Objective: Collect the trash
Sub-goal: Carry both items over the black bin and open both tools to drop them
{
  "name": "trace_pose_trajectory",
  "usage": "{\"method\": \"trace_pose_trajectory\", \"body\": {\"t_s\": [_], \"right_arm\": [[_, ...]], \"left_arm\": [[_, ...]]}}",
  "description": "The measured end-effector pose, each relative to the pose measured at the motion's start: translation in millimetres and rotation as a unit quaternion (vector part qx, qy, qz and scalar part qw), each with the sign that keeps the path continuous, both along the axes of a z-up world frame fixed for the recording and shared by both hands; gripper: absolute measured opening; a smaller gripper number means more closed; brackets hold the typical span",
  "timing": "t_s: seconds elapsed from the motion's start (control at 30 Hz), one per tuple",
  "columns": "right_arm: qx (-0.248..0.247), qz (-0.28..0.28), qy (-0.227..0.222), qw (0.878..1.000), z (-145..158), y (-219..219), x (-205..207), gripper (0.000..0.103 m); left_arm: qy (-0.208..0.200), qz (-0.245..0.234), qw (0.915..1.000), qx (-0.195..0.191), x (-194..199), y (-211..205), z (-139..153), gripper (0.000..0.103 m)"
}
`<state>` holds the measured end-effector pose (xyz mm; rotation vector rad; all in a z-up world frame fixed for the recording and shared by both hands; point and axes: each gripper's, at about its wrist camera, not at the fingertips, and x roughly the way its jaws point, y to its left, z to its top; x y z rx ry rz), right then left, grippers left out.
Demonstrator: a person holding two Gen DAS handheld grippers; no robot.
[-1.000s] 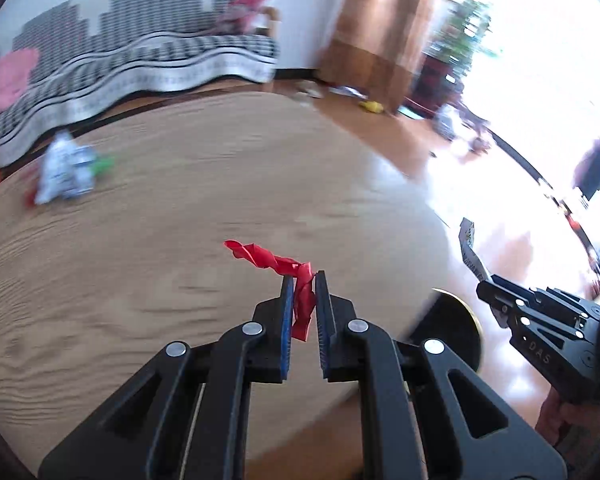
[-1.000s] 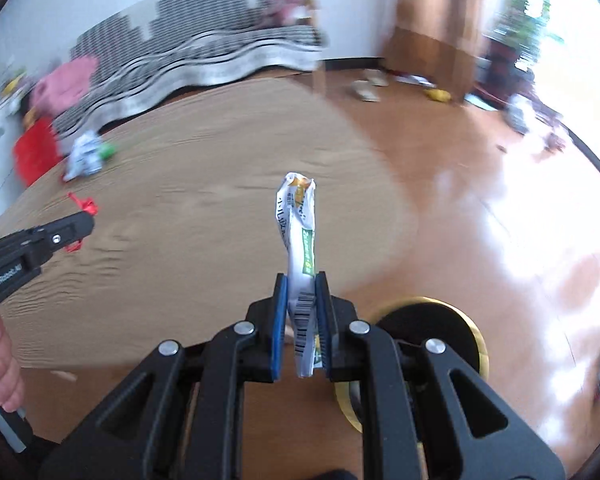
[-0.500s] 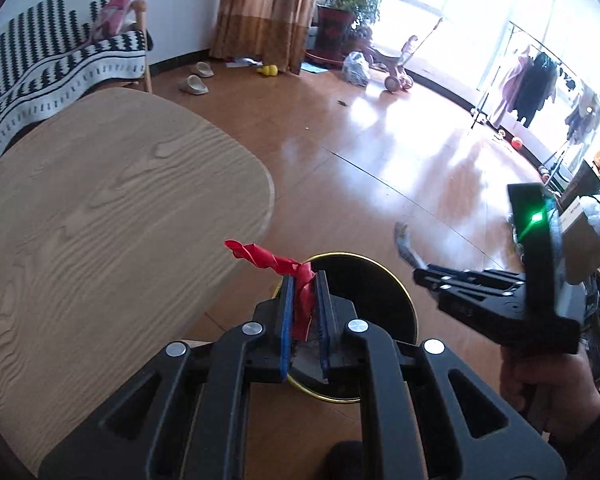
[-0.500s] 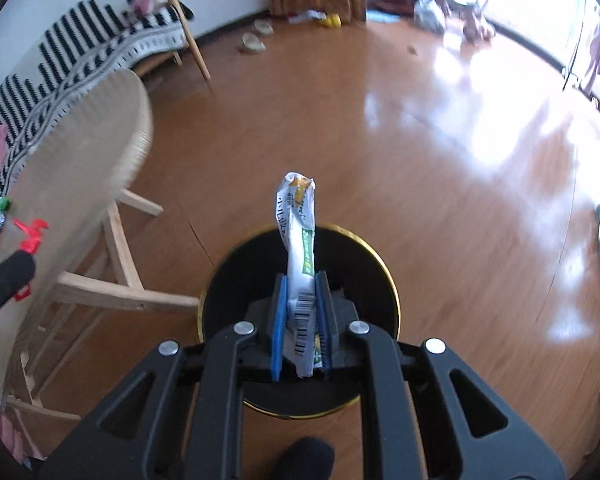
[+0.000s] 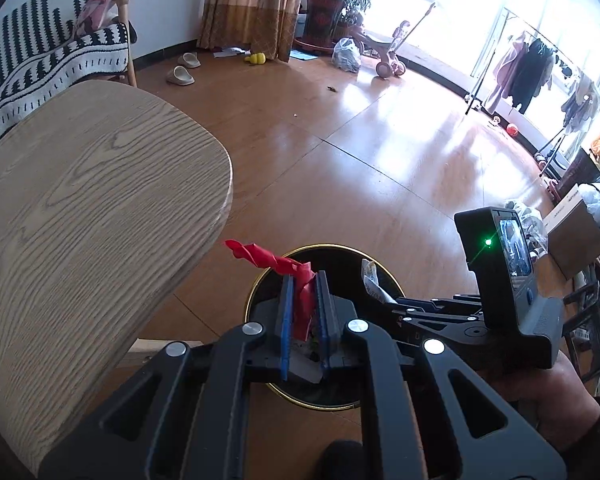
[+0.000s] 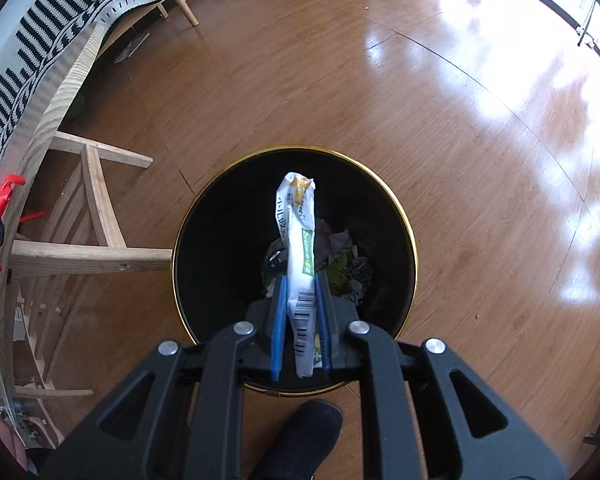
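Deposit step in hand. The right claw [image 6: 300, 320] is pinched on a white wrapper [image 6: 298, 240], held directly over the open black bin [image 6: 204, 216]. The left claw [image 5: 305, 312] is clamped on a red scrap [image 5: 276, 262] above the bin's near rim, beside the tabletop [image 5: 100, 200]. Next, judged: both claws are to be spread so the pieces drop inside.

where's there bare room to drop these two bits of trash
Free: the dark left half of the black gold-rimmed bin, between its rim and the crumpled trash pile. Bare wooden floor beyond it. Crowded: bin's right centre, where the pile sits.
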<state>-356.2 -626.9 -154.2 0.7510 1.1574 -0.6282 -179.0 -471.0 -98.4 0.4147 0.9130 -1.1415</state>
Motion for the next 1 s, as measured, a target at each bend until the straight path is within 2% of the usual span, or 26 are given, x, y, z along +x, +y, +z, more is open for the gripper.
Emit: {"method": "trace_pose_trajectory", "body": {"t_s": [0.5,0.57,0.6,0.63,0.67,0.83,1.0], "right_arm": [[0.002,-0.009,-0.017,1.0,5.9,-5.5,-1.5,0.015],[0.004,-0.009,-0.019,1.0,5.9,-5.5,-1.0,0.019],[0.003,-0.01,-0.019,1.0,6.4,-6.0,-1.4,0.034],[-0.002,-0.013,-0.022,1.0,8.3,-6.3,-2.1,0.054],[-0.007,-0.015,-0.026,1.0,10.8,-6.9,-3.2,0.062],[-0.014,-0.024,-0.037,0.999,18.6,-9.4,-6.7,0.064],[-0.027,-0.06,-0.037,0.997,23.5,-16.4,-18.4,0.064]], "left_arm": [[0.001,-0.005,1.0,0.006,-4.0,-4.4,-4.7,0.01],[0.001,-0.007,0.9999,0.007,-3.8,-4.8,-5.4,0.01],[0.001,-0.008,0.9999,0.007,-4.5,-5.4,-5.7,0.01],[0.001,-0.009,0.9999,0.007,-5.3,-5.5,-6.3,0.01],[0.001,-0.009,0.9999,0.008,-5.7,-6.0,-6.8,0.01],[0.003,-0.011,0.9999,0.009,-6.2,-9.6,-8.9,0.01],[0.012,-0.021,0.9997,0.007,-9.2,-13.1,-12.3,0.01]]}}
